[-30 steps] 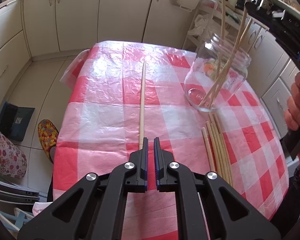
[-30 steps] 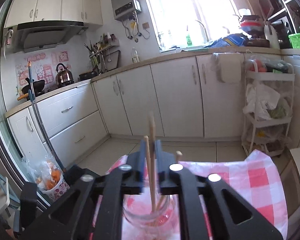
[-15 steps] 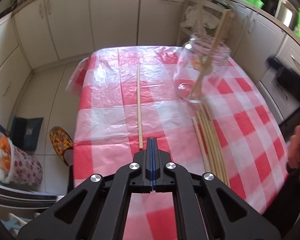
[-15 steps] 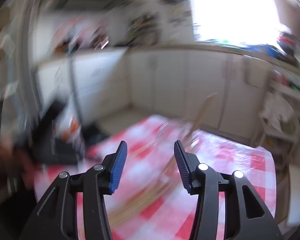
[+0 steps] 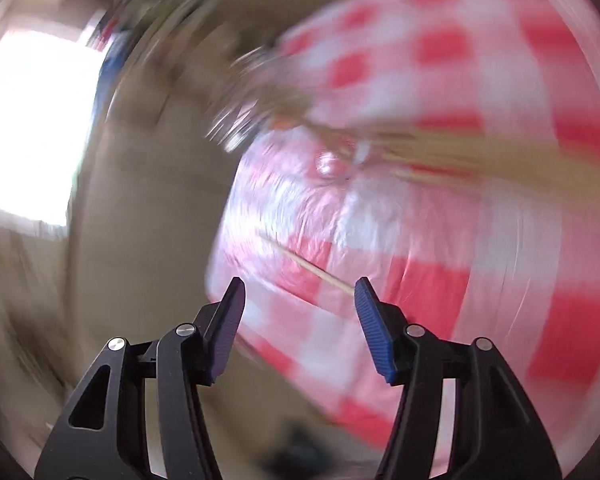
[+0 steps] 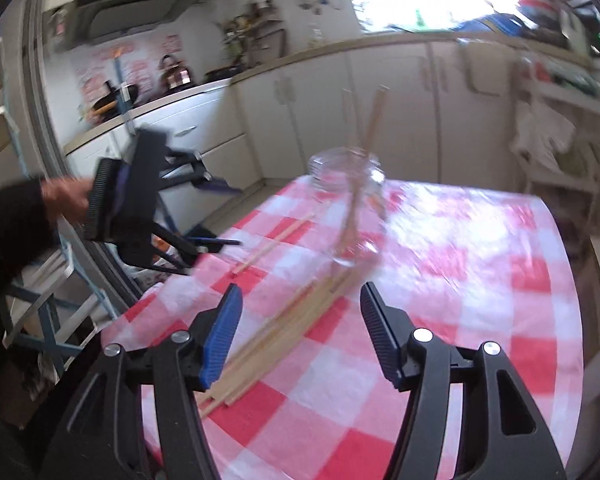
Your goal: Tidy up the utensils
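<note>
- Right wrist view: the right gripper (image 6: 300, 294) has black arms and blue ribbed pads, and its fingers (image 6: 224, 332) stand wide apart with nothing between them; they have just been opening.
- Just ahead of and below those fingers, a bundle of long pale wooden chopsticks (image 6: 276, 332) lies flat on the worktop with the red-and-white checked plastic cloth (image 6: 480, 320), running from near the left finger diagonally up toward the jar.
- Beyond the fingertips stands a clear glass jar (image 6: 352, 208), upright on the cloth, with several chopsticks in the jar (image 6: 374, 120) leaning out past its rim.
- Left of the jar, well ahead of the left finger, one single wooden chopstick (image 6: 274, 240) lies alone on the cloth.
- At the far left of this view a person's hand (image 6: 66, 196) in a dark sleeve holds the left gripper (image 6: 220, 216) above the worktop's edge, its blue-tipped fingers parted and empty.
- Left wrist view: heavy motion blur. The left fingers (image 5: 230, 328) are spread apart and hold nothing; they have just been opening.
- Between and a little beyond those fingertips the single chopstick shows as a thin pale line on the checked cloth, its near end close to the right finger; whether it touches, I cannot tell.
- Farther off, the jar and the bundle are only smears.
</note>
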Tool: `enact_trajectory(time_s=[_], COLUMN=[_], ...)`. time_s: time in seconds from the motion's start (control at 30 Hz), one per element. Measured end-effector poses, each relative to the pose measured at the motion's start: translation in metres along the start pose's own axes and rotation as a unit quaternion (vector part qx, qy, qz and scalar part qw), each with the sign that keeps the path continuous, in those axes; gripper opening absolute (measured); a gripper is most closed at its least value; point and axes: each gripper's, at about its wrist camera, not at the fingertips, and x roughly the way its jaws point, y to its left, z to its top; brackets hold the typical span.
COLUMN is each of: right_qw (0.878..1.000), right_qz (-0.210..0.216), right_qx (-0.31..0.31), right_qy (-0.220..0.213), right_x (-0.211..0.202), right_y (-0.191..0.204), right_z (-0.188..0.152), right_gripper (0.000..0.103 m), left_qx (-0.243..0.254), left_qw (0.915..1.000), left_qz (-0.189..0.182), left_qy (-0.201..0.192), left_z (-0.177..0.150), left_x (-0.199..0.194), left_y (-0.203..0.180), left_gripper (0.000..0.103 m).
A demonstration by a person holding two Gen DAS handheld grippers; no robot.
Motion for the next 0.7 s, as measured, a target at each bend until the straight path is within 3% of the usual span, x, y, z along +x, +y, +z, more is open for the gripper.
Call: enact_trajectory(time_s=[0.03,0.1,0.13,0.2,0.27,0.3,0.37,0.47,0.6,0.67,0.7], right_qw=[1.0,0.999,0.998,0.997,0.995,0.994,0.993,0.989,0.981,0.978,0.976], right_qz=[0.0,0.003,0.008,0.012,0.017,0.022,0.028,0.039,0.063,0.07,0.076], right_qx=[0.013,0.044,0.059,0.078,0.095,0.104,0.115,0.137,0.174,0.187,0.196], right_qy=[0.001,0.001,-0.002,-0.008,-0.014,-0.019,-0.024,-0.031,-0.049,-0.056,-0.06], right_x=[0.0,0.002,0.001,-0.001,-0.004,-0.007,-0.01,-0.015,-0.025,-0.028,-0.031], right_y=[-0.006,-0.016,-0.021,-0.027,-0.033,-0.036,-0.041,-0.048,-0.061,-0.064,-0.067], right_z=[0.0,0.0,0.0,0.001,0.002,0.003,0.004,0.007,0.011,0.012,0.012], right_gripper=[0.06,0.06,0.06,0.06,0.06,0.06,0.06,0.062,0.065,0.065,0.066], left_qx=[0.088,0.228,0.312,0.429,0.509,0.53,0.594,0.637,0.666,0.687,0.692], left_qw=[0.996,0.973,0.949,0.9015,0.8586,0.8457,0.8013,0.7635,0.7371,0.7153,0.7091], left_qz=[0.005,0.01,0.018,0.023,0.008,0.001,-0.021,-0.053,-0.075,-0.097,-0.108], left_qy=[-0.013,-0.032,-0.045,-0.054,-0.064,-0.061,-0.071,-0.088,-0.089,-0.087,-0.085], left_z=[-0.002,-0.007,-0.014,-0.028,-0.038,-0.041,-0.049,-0.05,-0.041,-0.039,-0.039], left_x=[-0.002,-0.002,0.0,0.007,0.018,0.023,0.031,0.038,0.047,0.05,0.05], left_y=[-0.009,-0.024,-0.032,-0.039,-0.037,-0.036,-0.035,-0.034,-0.024,-0.019,-0.017], left_gripper=[0.054,0.054,0.054,0.054,0.054,0.054,0.054,0.054,0.054,0.049,0.046])
